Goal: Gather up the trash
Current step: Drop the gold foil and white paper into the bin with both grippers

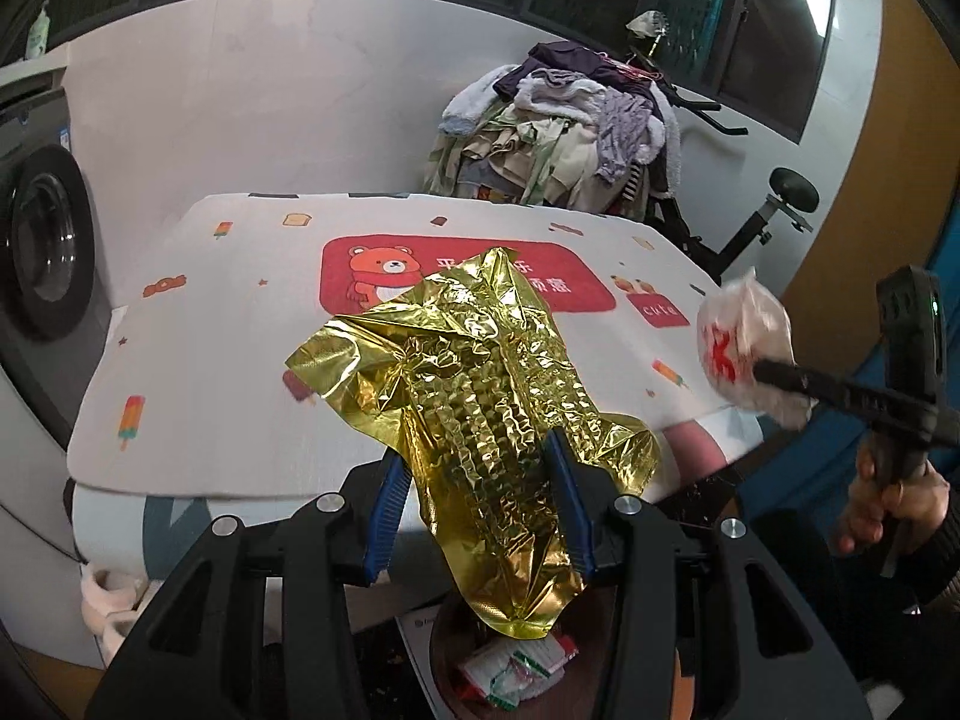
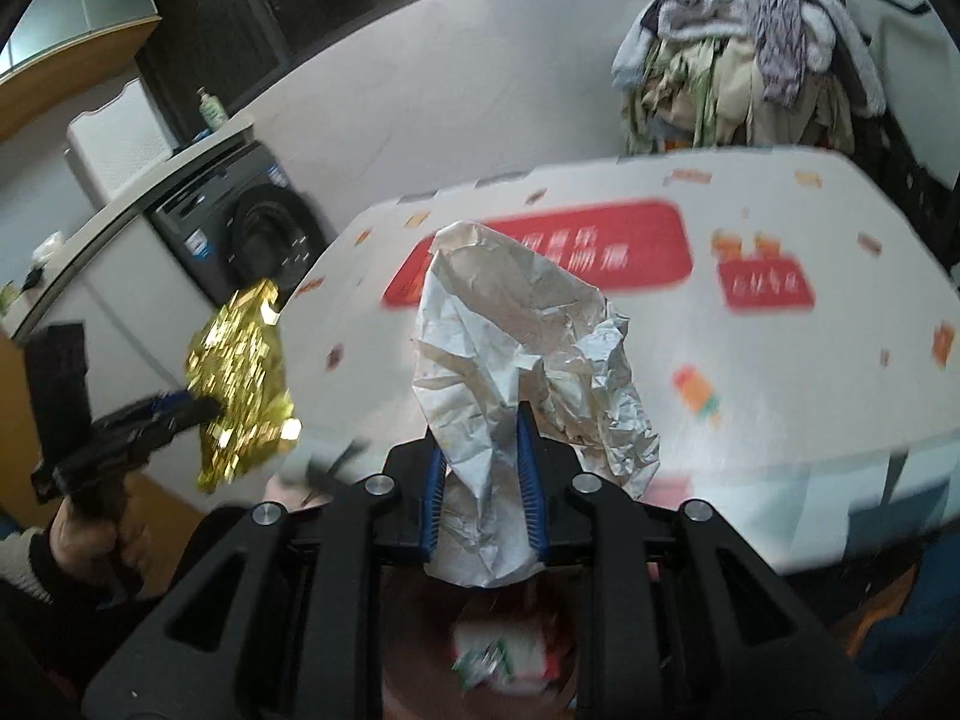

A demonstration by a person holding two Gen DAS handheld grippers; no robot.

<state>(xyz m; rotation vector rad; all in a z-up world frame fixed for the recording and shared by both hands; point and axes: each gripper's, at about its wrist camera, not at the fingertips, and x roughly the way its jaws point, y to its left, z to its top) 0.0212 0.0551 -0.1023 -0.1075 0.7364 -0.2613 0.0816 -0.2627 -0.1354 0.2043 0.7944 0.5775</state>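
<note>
The left gripper (image 1: 480,480) has its jaws clamped on a crinkled gold foil wrapper (image 1: 474,384), the blue pads (image 1: 390,516) pressing its lower half from both sides. The wrapper stands up and away from the jaws, its upper end over the red bear panel (image 1: 396,276) printed on the counter cloth, and its bottom corner hangs down below the pads. Directly under that corner is a round brown bin (image 1: 444,648) holding a red, white and green packet (image 1: 516,666).

The right gripper (image 2: 480,468) has its jaws drawn close together on a crumpled white paper bag (image 2: 516,348), which is pinched between the blue pads (image 2: 531,480) and billows up above them. Seen from the left wrist camera, the bag carries red print and sits beyond the counter's right edge, level with the red bear panel. The same bin with its packet (image 2: 504,654) shows blurred below the right jaws.

Both pieces of trash are lifted clear of the counter (image 1: 198,330), a white cloth-covered top printed with ice lollies and sweets. To the left of the counter stands a washing machine (image 1: 42,240). Behind the counter's far right corner, a heap of clothes (image 1: 552,132) is piled on an exercise bike (image 1: 774,210). A hand (image 1: 894,498) grips the right gripper's handle, and another hand (image 2: 90,540) the left's.
</note>
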